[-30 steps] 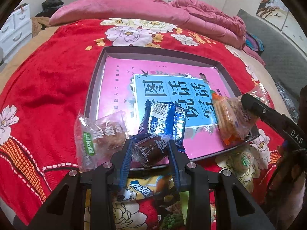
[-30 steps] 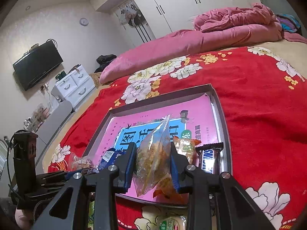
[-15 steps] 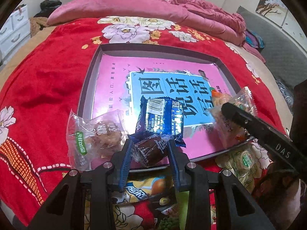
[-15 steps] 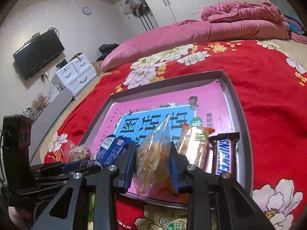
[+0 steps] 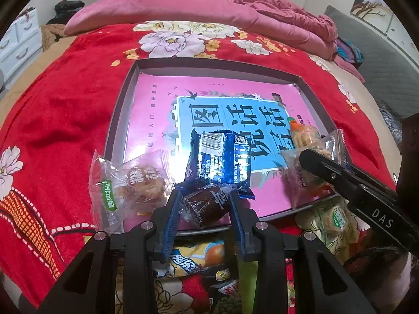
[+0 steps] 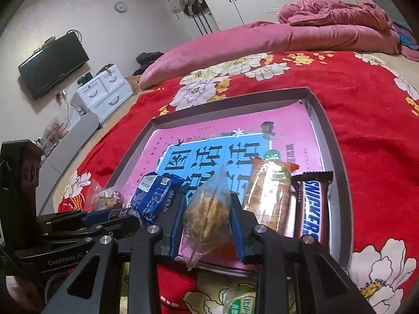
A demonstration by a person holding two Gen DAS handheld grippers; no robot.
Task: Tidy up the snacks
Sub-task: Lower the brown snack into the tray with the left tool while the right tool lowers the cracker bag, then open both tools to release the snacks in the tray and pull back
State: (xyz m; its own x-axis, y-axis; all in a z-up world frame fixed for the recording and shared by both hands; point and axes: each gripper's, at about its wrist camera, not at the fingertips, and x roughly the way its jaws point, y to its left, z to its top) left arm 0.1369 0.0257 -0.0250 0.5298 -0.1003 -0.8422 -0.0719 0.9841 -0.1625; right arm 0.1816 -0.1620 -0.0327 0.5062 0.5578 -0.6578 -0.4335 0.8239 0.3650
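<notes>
Pinching a small brown cake in clear wrap point(image 5: 207, 205), the left hand-held gripper point(image 5: 205, 218) holds it just over the near rim of the shallow grey rectangular tray point(image 5: 120, 120), which is lined with a pink-and-blue printed sheet. The cake's long axis runs crosswise between the blue pads.

The right hand-held gripper point(image 6: 207, 225) is clamped on a clear plastic packet of golden crisp pieces point(image 6: 207, 214), which hangs point-down over the same near rim. Judged from both views, each snack needs only a short forward-and-down move to land inside the tray.

Just ahead of the left hand-held gripper lies a blue foil biscuit pack point(image 5: 220, 162); to its left, a clear-wrapped round pastry point(image 5: 131, 185) straddles the tray edge. Ahead and right of the right hand-held gripper lie an orange-ended wafer packet point(image 6: 269, 196) and a brown Snickers bar point(image 6: 311, 209), both lengthwise. The free gap lies between the biscuit pack and the wafer packet, so placement is tight.

Below both hand-held grippers, loose packets rest on the red floral bedspread point(image 5: 65, 110). Beyond the tray lies a pink quilt point(image 5: 183, 5).
</notes>
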